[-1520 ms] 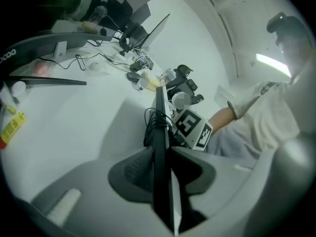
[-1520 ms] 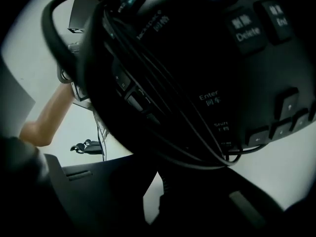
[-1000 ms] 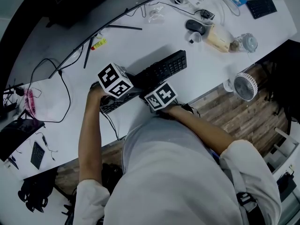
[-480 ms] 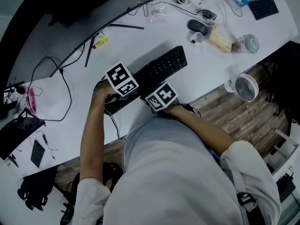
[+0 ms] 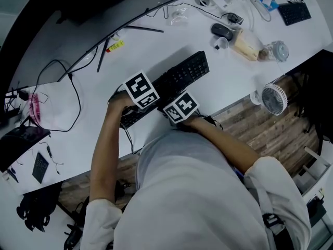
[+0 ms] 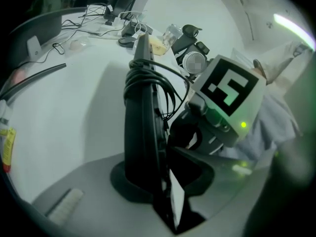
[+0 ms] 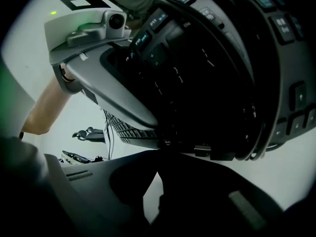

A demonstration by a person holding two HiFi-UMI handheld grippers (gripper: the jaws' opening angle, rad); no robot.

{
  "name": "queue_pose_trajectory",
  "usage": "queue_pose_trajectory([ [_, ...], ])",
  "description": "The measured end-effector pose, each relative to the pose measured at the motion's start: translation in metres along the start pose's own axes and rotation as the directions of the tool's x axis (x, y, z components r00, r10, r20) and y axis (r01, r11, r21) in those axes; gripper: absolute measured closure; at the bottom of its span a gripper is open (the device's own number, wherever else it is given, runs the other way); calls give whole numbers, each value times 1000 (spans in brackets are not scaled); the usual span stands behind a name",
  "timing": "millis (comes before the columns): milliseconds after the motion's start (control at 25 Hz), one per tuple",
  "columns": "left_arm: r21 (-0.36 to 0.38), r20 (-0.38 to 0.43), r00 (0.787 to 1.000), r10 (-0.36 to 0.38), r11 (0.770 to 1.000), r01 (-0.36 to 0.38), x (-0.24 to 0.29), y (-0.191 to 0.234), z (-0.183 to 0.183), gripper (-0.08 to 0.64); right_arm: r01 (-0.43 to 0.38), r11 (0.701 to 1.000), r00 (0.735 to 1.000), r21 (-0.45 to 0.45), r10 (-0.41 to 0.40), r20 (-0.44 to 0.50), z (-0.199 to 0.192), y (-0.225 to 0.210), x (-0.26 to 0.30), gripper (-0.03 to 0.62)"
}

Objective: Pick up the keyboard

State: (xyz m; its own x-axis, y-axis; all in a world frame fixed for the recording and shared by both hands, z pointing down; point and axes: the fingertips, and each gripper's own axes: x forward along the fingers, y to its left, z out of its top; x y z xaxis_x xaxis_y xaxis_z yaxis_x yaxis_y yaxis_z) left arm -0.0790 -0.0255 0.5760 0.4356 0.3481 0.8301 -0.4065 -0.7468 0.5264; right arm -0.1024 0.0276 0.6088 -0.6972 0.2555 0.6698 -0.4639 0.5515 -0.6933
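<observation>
Black flat computer keyboard [image 5: 183,73], its black cable [image 6: 170,80] coiled round it, lies diagonally over the white desk [image 5: 156,43] near the front edge. We see the left gripper [image 6: 160,181] with jaws clamped on the keyboard's left end. The right gripper [image 7: 163,149] has its jaws pinched tight on the near long edge.

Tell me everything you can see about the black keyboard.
The keyboard is black, flat and long, plastic by its look, with rows of dark keys. It lies slantwise on the white desk. Its black cable is wound round its body. The left gripper clamps one end, the right gripper the near long edge. Whether it is clear of the desk, I cannot tell.
</observation>
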Motion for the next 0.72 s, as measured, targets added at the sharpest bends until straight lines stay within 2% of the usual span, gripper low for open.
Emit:
queue_pose_trajectory([
  [160, -35, 15, 1000, -16, 999, 16, 4, -2, -3, 560, -10, 1000, 1000, -17, 10, -21, -6, 3, 1, 592],
  [560, -35, 6, 997, 77, 996, -77, 2, -7, -3, 560, -5, 1000, 1000, -26, 5, -10, -6, 5, 0, 592],
  [720, -73, 18, 996, 82, 994, -80, 1, -8, -6, 560, -10, 1000, 1000, -27, 10, -8, -6, 5, -2, 592],
])
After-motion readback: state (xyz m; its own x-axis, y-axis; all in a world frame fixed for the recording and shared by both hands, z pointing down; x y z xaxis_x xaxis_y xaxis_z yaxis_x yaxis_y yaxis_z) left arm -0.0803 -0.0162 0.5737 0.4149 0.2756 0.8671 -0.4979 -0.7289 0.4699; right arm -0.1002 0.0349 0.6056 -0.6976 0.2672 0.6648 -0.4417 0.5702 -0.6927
